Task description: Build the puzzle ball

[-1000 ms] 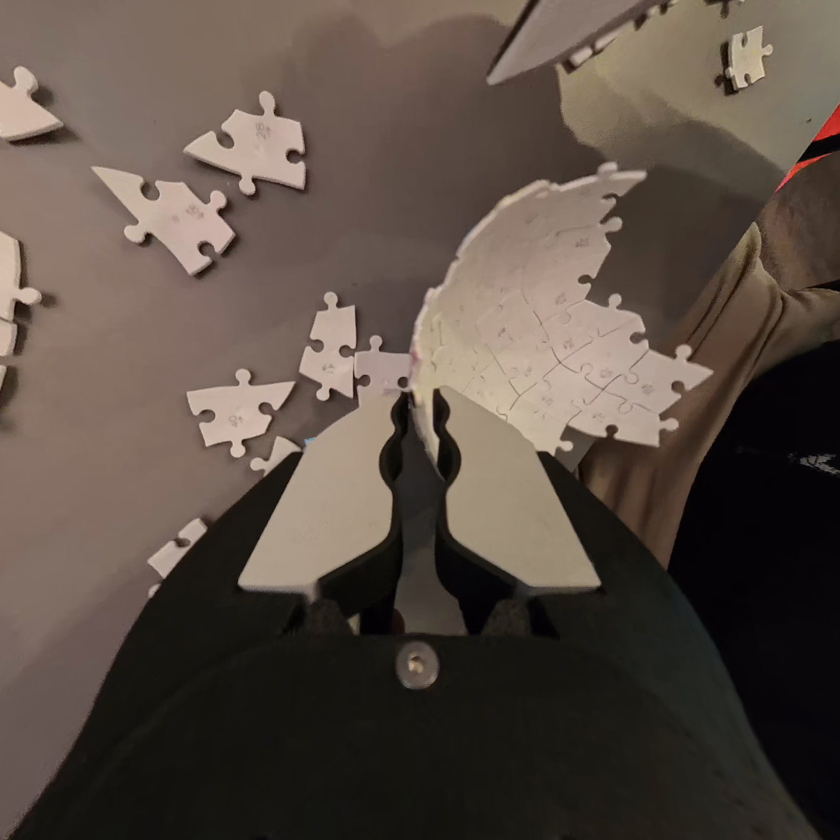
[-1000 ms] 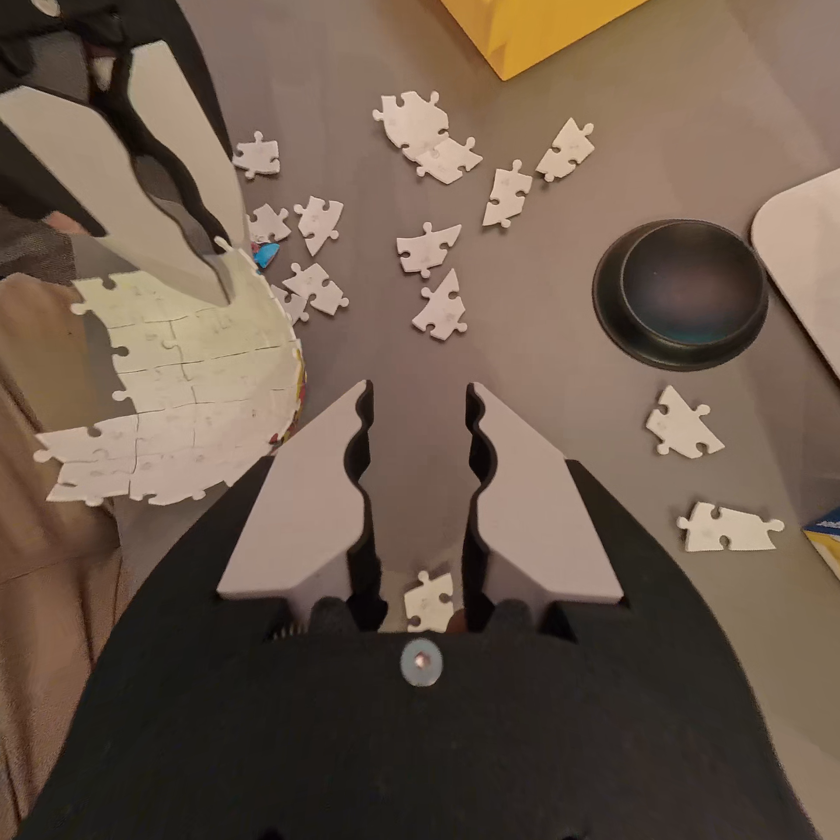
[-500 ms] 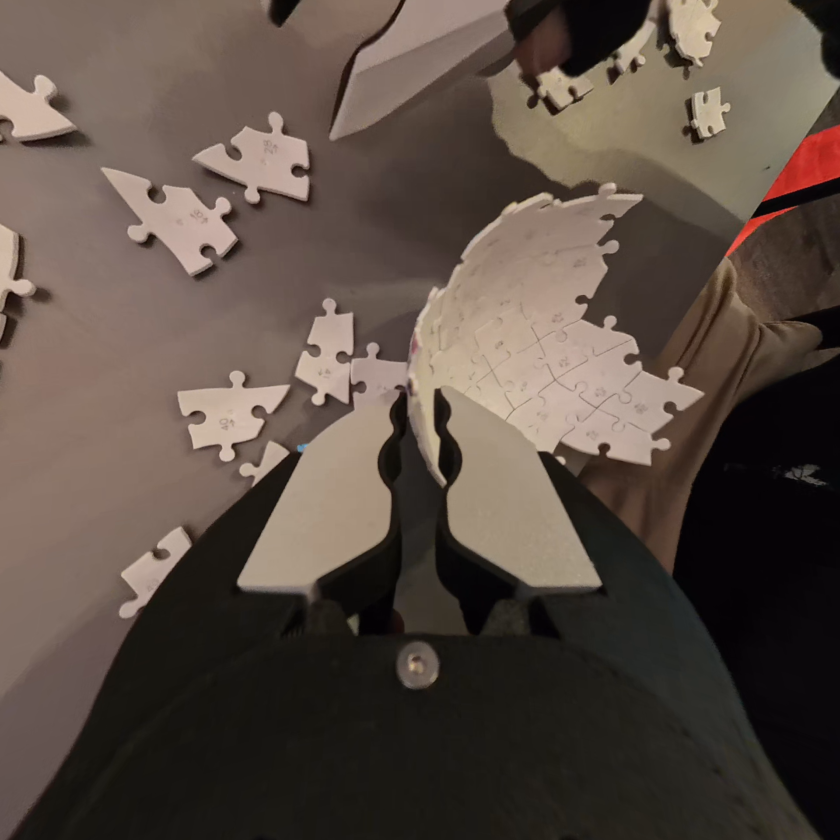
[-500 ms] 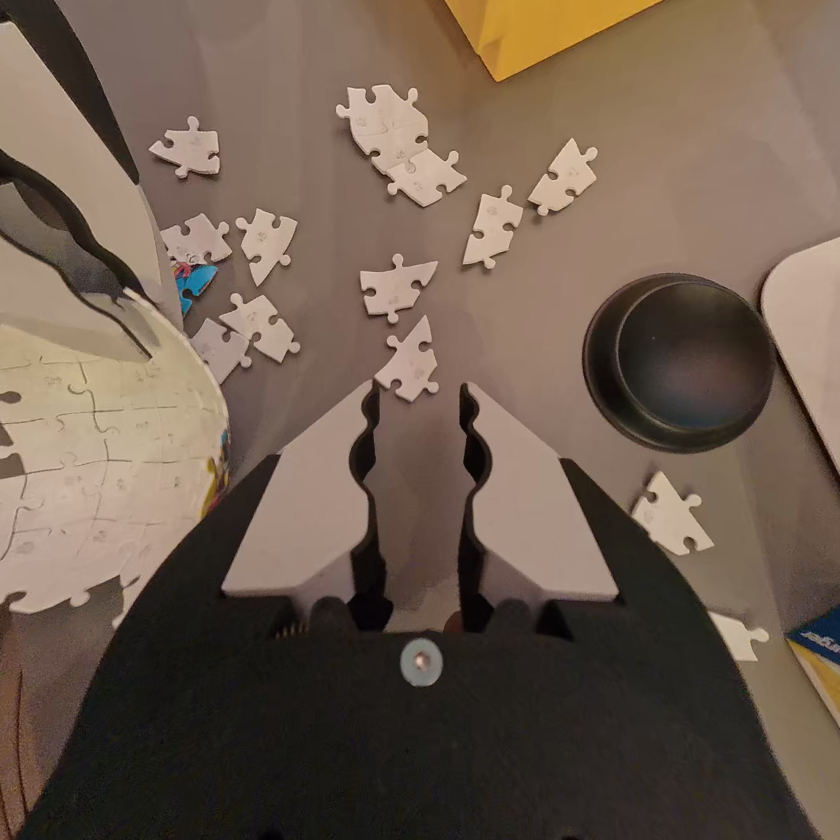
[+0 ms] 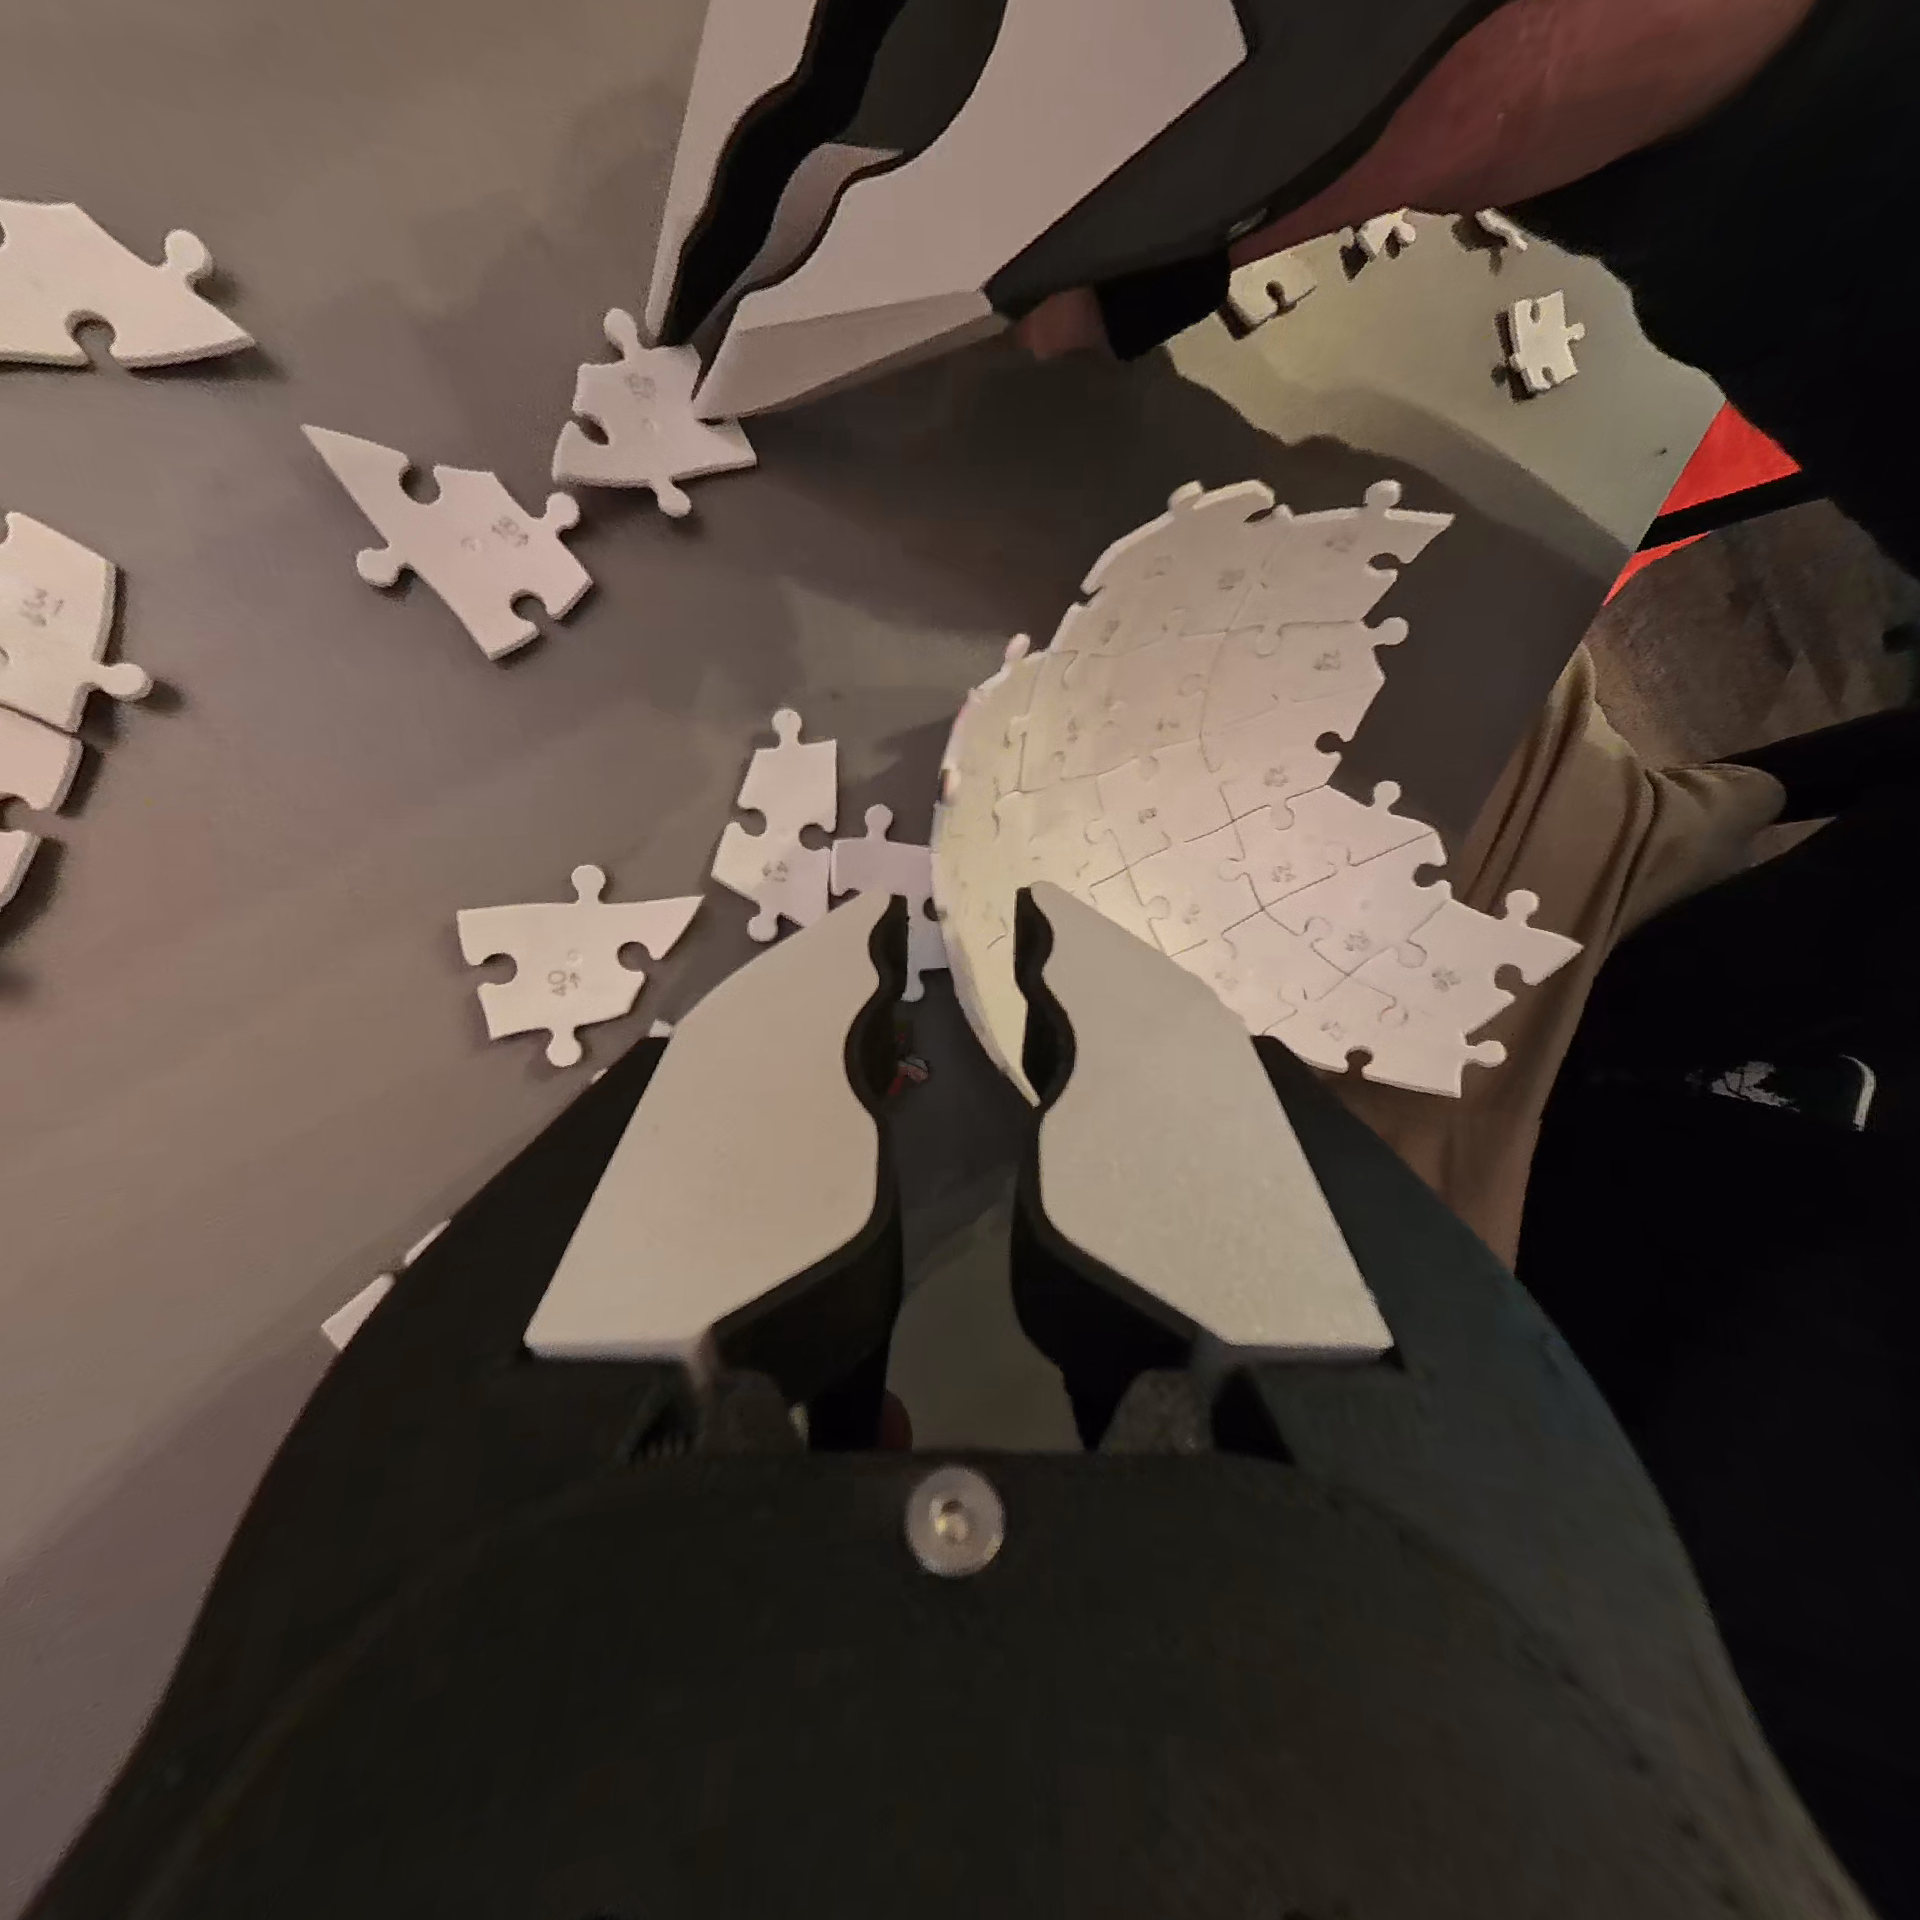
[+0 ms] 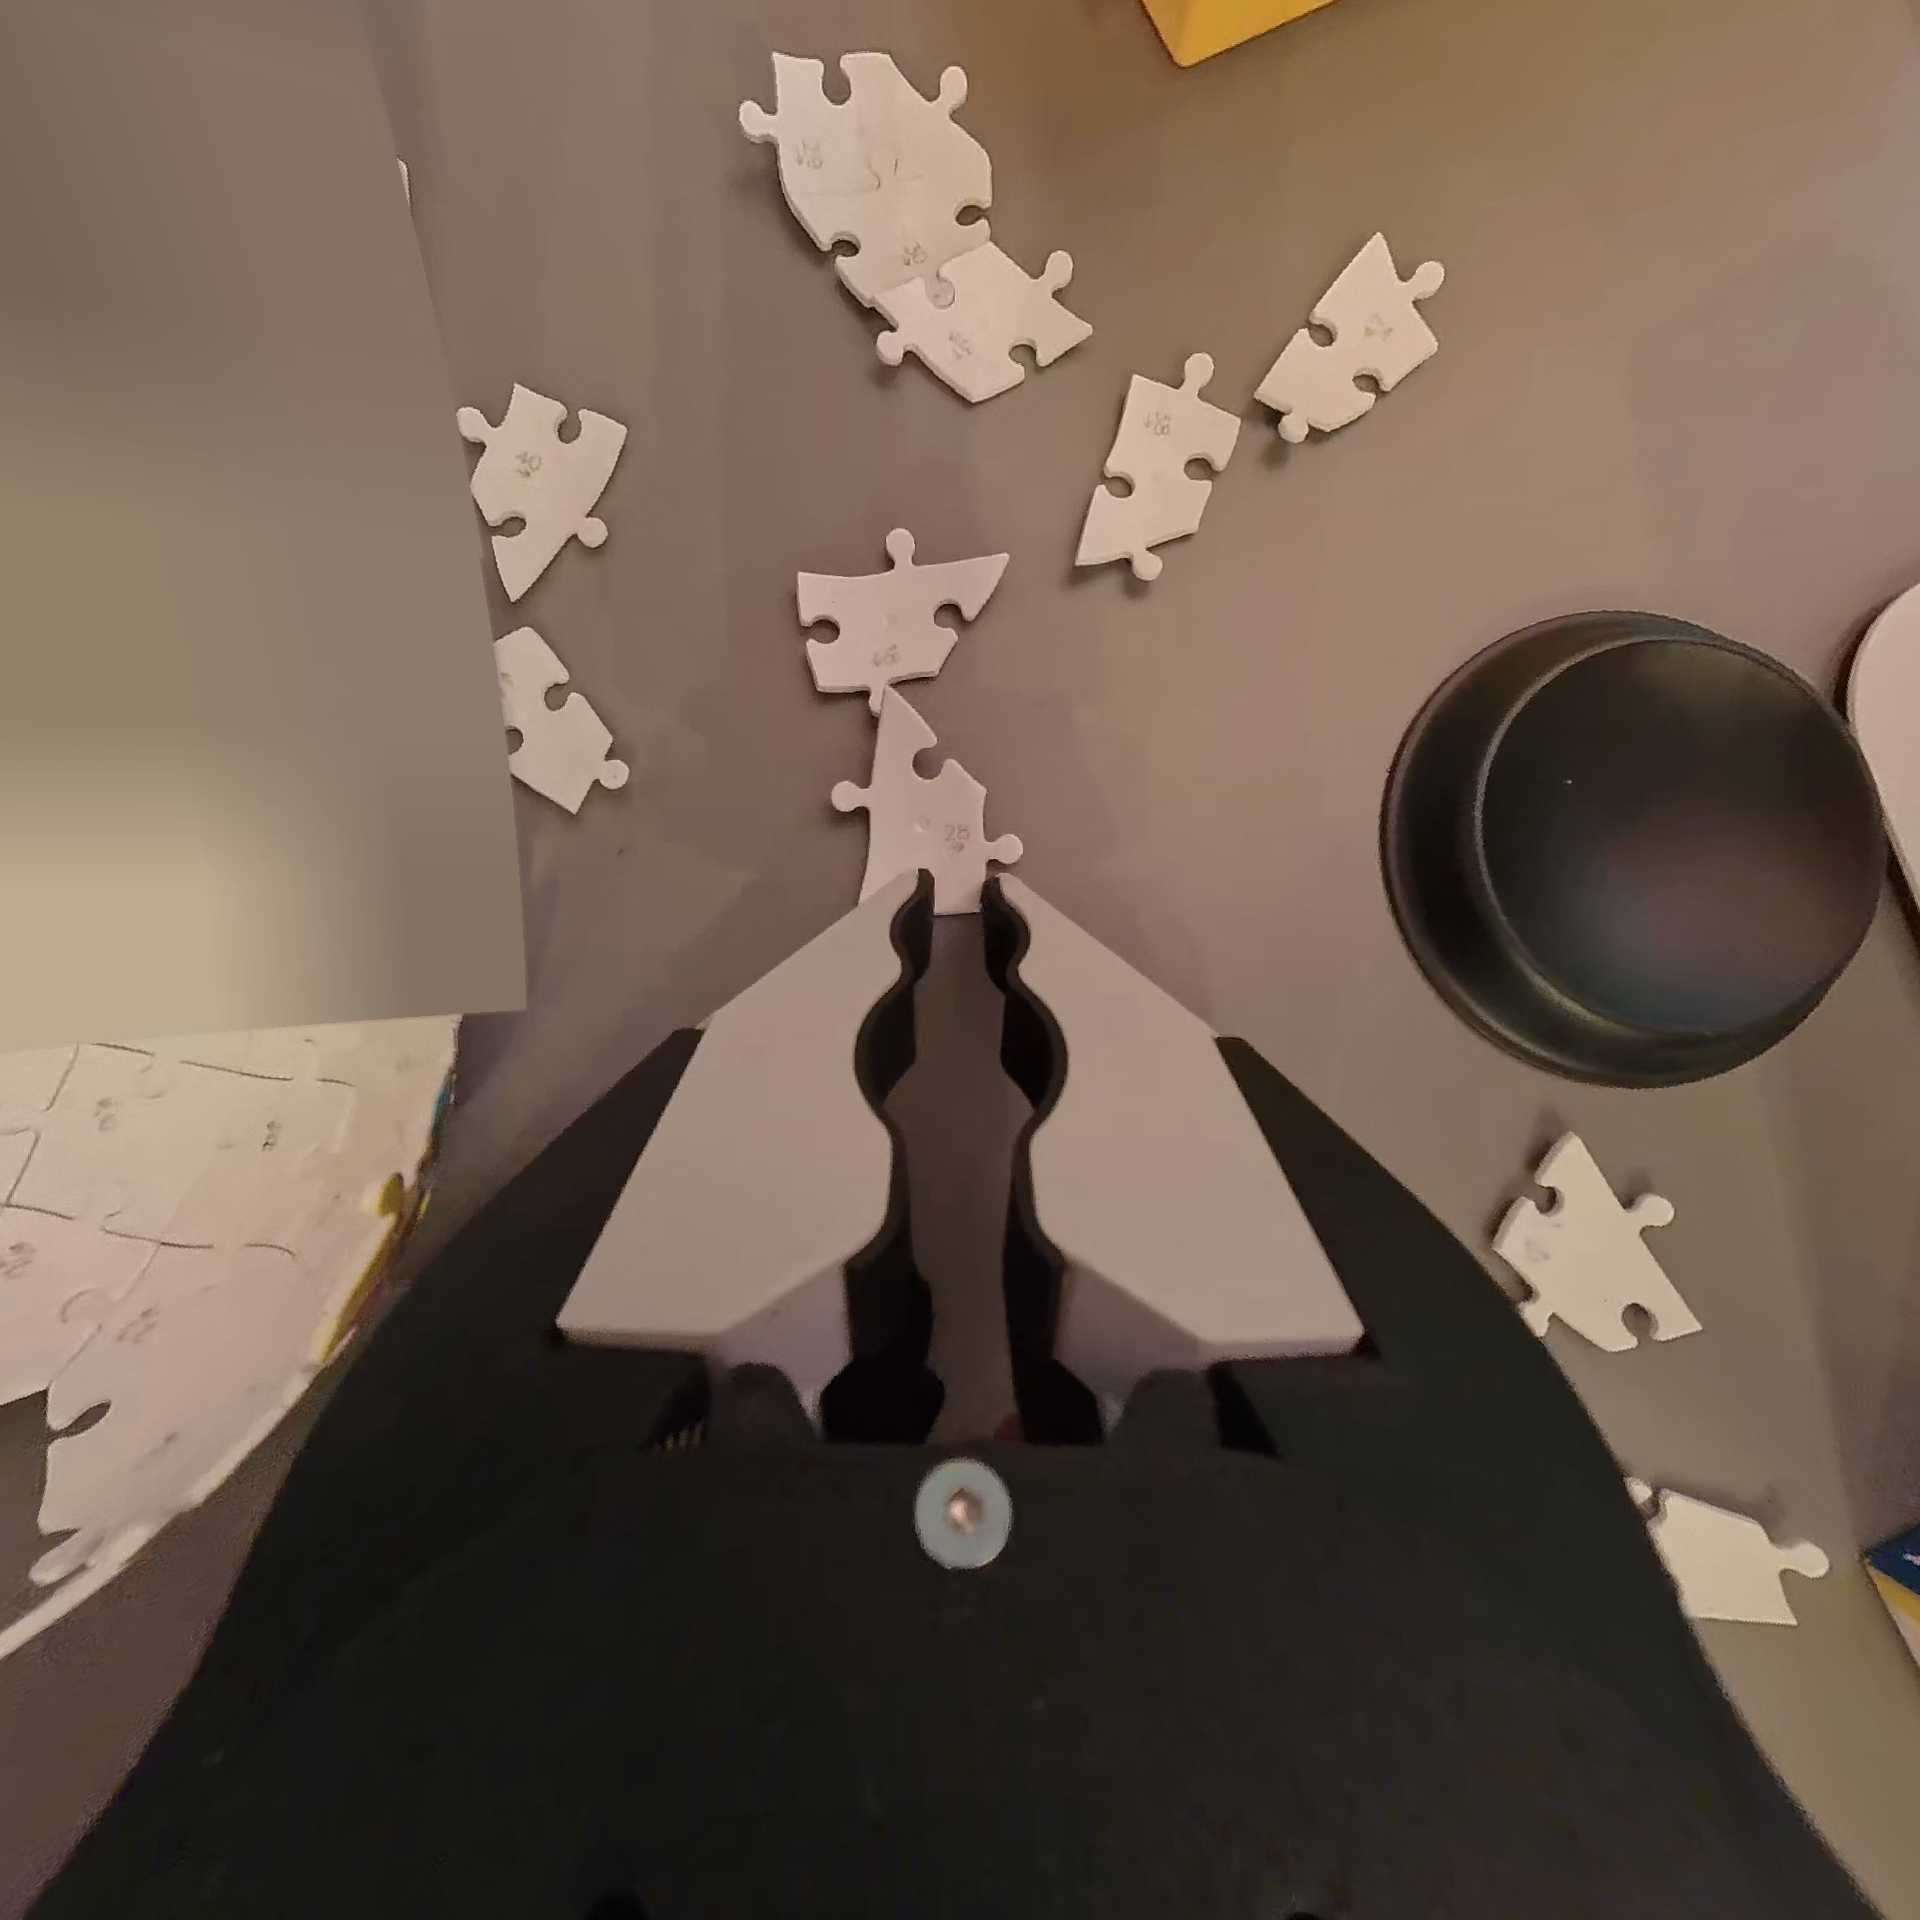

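The right gripper [image 6: 958, 891] has its fingers [image 6: 831, 997] nearly together, the tips touching the near edge of a white puzzle piece [image 6: 928, 805] lying flat on the grey bench [image 6: 1195, 748]. Right of that piece stands a black bowl [image 6: 1631, 842]. To its lower left curves the part-built puzzle ball [image 6: 187, 1226].

A plain indoor tabletop: grey table [image 6: 1247, 727], black bowl-like stand [image 6: 1631, 842], yellow box [image 6: 1226, 26]; room type unclear.

A matte grey table [image 6: 1299, 727] under dim, warm light, its edge meeting dark floor [image 5: 1766, 1351] beyond.
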A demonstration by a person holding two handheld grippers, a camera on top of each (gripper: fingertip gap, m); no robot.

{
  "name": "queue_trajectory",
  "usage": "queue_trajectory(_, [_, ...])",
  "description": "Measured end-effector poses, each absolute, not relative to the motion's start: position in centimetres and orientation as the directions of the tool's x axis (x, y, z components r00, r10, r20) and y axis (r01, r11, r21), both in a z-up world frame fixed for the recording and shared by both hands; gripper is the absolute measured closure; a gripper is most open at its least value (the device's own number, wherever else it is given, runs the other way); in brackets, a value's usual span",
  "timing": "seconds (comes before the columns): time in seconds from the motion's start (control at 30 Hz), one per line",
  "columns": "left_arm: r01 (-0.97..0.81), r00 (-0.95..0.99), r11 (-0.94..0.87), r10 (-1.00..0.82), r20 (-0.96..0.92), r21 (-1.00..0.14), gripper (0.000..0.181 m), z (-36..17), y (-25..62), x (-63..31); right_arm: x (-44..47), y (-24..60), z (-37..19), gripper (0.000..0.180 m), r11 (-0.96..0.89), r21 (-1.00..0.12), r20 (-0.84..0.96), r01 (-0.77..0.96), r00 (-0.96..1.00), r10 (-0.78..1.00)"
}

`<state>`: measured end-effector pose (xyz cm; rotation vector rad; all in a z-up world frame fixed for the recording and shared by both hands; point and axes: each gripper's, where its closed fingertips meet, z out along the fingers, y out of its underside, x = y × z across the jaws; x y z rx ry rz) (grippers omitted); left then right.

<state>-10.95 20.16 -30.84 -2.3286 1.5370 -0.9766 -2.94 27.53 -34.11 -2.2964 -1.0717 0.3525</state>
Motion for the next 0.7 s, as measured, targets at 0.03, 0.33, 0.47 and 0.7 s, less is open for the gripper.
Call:
queue_trajectory(0.03, [-0.747, 0.248, -0.450, -0.872, 0.422, -0.490, 0.161, -30.7, 20.3, -11.0, -2.9, 27.5, -34.1, 0.172, -0.512, -0.602, 0.002, 0.612, 0.642, 0.766])
queue_trajectory(0.33, [-0.727, 0.246, -0.454, -0.873, 0.422, -0.515, 0.158, -30.2, 20.9, -11.4, -2.1, 26.8, -33.9, 0.173, -0.531, -0.607, -0.038, 0.592, 0.645, 0.763])
queue_trajectory(0.47, [-0.713, 0.241, -0.453, -0.875, 0.420, -0.535, 0.155, -29.6, 21.1, -11.6, -1.6, 26.5, -33.1, 0.173, -0.540, -0.622, -0.055, 0.567, 0.656, 0.753])
queue_trajectory(0.7, [-0.664, 0.268, -0.472, -0.874, 0.405, -0.580, 0.152, -28.5, 22.7, -12.9, -1.3, 25.3, -31.9, 0.173, -0.551, -0.657, -0.081, 0.515, 0.678, 0.730])
